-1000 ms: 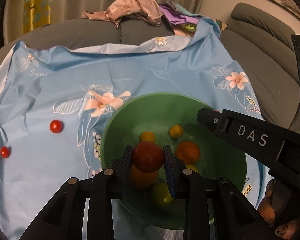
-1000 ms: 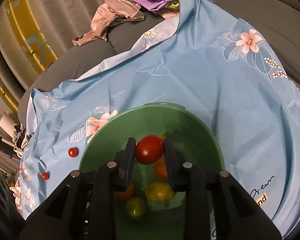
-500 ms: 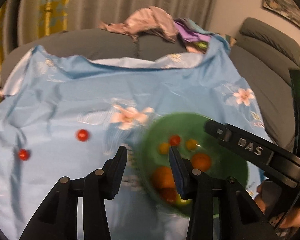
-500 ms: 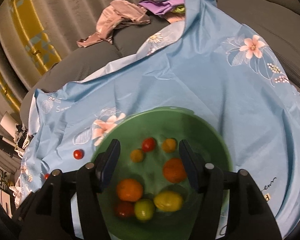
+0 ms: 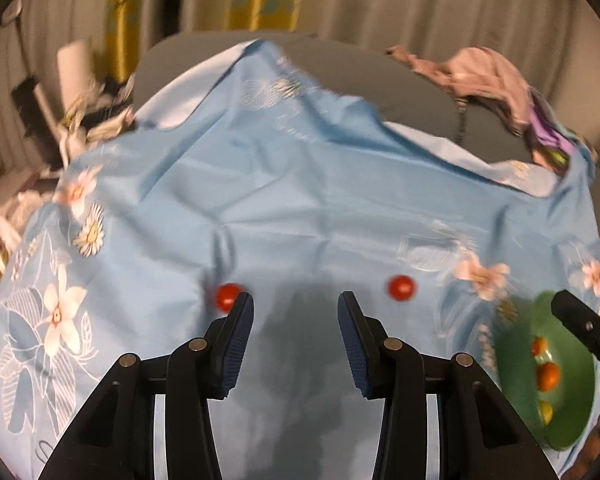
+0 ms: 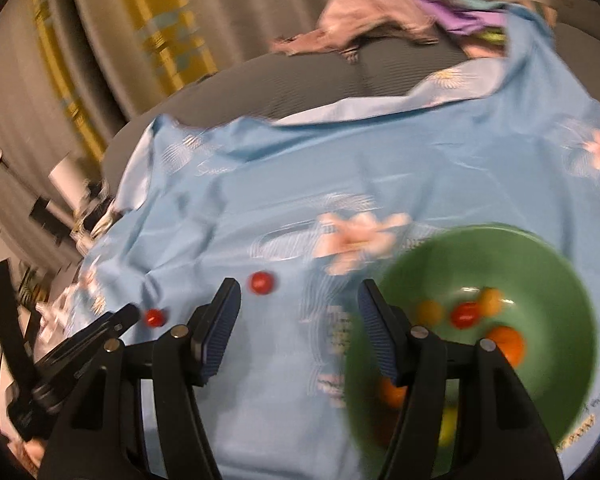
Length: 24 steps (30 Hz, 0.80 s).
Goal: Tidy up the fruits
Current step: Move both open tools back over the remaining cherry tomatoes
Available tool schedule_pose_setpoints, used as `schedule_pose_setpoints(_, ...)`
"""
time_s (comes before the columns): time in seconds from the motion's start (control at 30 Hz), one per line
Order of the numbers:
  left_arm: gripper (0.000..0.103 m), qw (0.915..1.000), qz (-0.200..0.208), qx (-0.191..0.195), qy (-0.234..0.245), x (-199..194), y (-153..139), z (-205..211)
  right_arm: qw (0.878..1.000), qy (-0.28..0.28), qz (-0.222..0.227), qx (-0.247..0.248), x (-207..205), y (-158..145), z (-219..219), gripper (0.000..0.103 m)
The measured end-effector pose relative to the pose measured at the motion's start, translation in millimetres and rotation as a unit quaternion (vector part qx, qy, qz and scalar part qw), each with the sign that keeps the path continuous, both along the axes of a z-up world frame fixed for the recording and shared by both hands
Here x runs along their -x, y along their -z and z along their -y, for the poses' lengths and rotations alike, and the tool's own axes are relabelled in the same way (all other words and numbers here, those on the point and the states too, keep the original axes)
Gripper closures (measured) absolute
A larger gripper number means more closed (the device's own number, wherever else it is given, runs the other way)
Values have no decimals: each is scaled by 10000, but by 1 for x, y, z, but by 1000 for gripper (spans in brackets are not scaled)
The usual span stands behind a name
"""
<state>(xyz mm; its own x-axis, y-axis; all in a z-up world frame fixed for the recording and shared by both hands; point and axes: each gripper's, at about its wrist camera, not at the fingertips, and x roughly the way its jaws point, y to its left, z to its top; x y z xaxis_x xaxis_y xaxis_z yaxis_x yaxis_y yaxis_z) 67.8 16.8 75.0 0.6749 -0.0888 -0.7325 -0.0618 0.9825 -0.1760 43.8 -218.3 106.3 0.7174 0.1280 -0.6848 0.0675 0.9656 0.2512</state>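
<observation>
a light blue cloth printed with white and pink flowers covers nearly the whole surface, draped over a grey sofa whose back rises behind it. a striped curtain with yellow panels hangs beyond. on the sofa back lies a heap of pinkish and purple clothes, bunched near the cloth's far corner.

the green bowl stands on the cloth at the right side of both views. in the right wrist view it holds several small fruits: a red one, two yellowish ones beside it, an orange one nearer the rim, and more partly hidden behind the gripper finger; blur keeps the count uncertain.

the left gripper hangs over bare cloth, its jaws spread well apart with nothing between them. the right gripper likewise stands wide apart and empty, its right finger overlapping the bowl's near edge in the picture, the left one over cloth.

two small red tomatoes remain outside the bowl, lying on the cloth apart from each other. in the left wrist view one red tomato sits just beside the left finger's tip, on its outer side, and the other red tomato lies to the right of the right finger, between the gripper and the bowl.
</observation>
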Motion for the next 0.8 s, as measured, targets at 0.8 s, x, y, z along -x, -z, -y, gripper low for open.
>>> schedule_pose_setpoints(0.8, 60, 9943, -910, 354, -421, -53, 54, -30, 9897, -361, -1380, 155, -119, 99, -52, 62)
